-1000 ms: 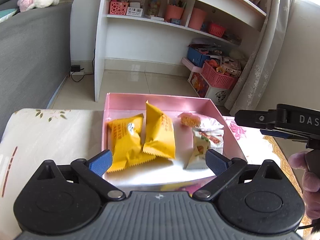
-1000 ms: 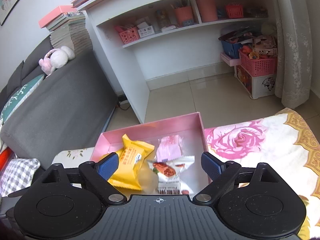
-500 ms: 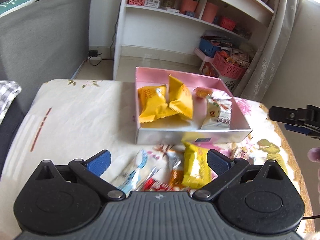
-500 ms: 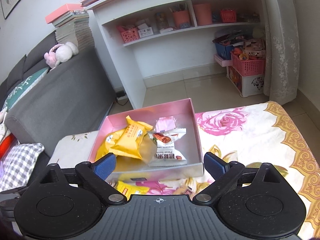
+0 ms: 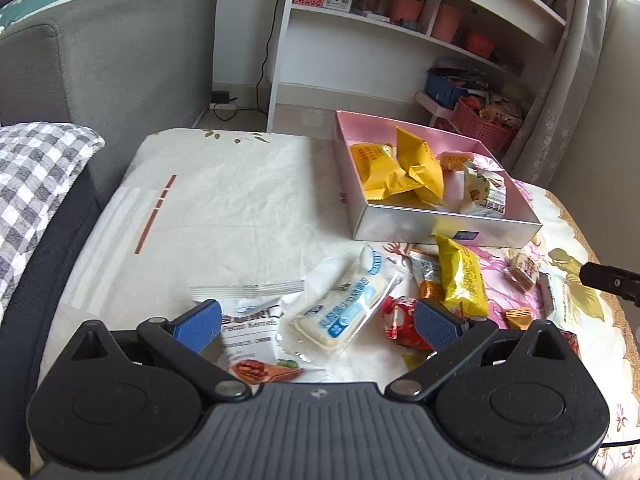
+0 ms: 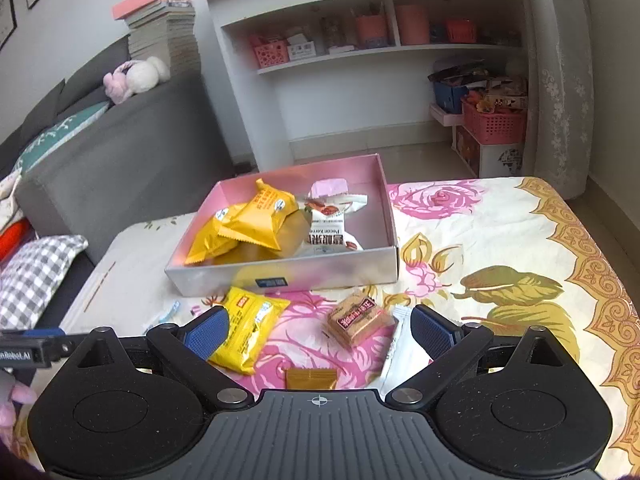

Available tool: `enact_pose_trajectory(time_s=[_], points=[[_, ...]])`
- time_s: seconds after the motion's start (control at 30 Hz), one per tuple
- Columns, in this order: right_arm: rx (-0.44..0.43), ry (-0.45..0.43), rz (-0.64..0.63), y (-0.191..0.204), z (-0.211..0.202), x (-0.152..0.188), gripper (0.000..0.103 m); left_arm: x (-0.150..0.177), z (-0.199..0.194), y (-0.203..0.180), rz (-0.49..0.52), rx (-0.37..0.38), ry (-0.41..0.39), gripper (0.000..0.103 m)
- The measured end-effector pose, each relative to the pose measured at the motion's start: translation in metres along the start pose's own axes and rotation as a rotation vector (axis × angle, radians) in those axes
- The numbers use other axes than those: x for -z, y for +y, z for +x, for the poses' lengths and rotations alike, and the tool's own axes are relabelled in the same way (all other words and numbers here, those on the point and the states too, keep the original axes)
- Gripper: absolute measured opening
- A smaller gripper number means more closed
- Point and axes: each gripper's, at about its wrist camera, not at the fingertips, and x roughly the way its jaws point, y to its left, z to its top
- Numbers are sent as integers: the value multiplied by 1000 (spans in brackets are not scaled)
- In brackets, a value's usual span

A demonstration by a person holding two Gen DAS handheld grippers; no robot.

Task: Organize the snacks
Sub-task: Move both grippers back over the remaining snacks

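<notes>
Now both tongs wide, empty; right tongs [image 6: 319, 330] just been opening, nothing between. Brown biscuit pack [image 6: 357, 320] dead ahead of right tongs, near side of pink box [image 6: 280, 274], long axis diagonal. Left tongs [image 5: 318, 326] over white pack [image 5: 344, 314].

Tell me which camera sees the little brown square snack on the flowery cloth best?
The right wrist view. The brown square snack lies whole and near there, between the open right gripper's fingers, its dark label showing. The left wrist view catches it only small and blurry near the right edge, beside the pink box.
</notes>
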Motion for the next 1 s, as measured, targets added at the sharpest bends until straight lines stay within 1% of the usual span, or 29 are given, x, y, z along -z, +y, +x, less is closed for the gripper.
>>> enact_pose_trajectory(time_s=[0.1, 0.2, 0.33, 0.53, 0.6, 0.7, 0.83, 1.0], points=[[6, -1, -38, 2, 0, 7, 99, 2, -2, 14, -11, -21, -8, 103], [-2, -7, -43, 4, -1, 10, 99, 5, -2, 23, -28, -26, -6, 103], [-18, 0, -39, 11, 3, 13, 99, 8, -1, 26, -19, -33, -8, 103], [-53, 11, -109, 36, 13, 19, 99, 16, 7, 27, 3, -23, 14, 102], [-68, 14, -135, 45, 17, 22, 99, 19, 9, 26, 14, -19, 21, 100], [-88, 16, -179, 60, 22, 28, 99, 25, 12, 26, 19, -18, 24, 94], [-141, 34, -249, 80, 29, 36, 99, 31, 12, 30, 7, -3, 14, 89], [-212, 34, -325, 102, 34, 41, 99, 35, 14, 34, -15, 24, 1, 80]])
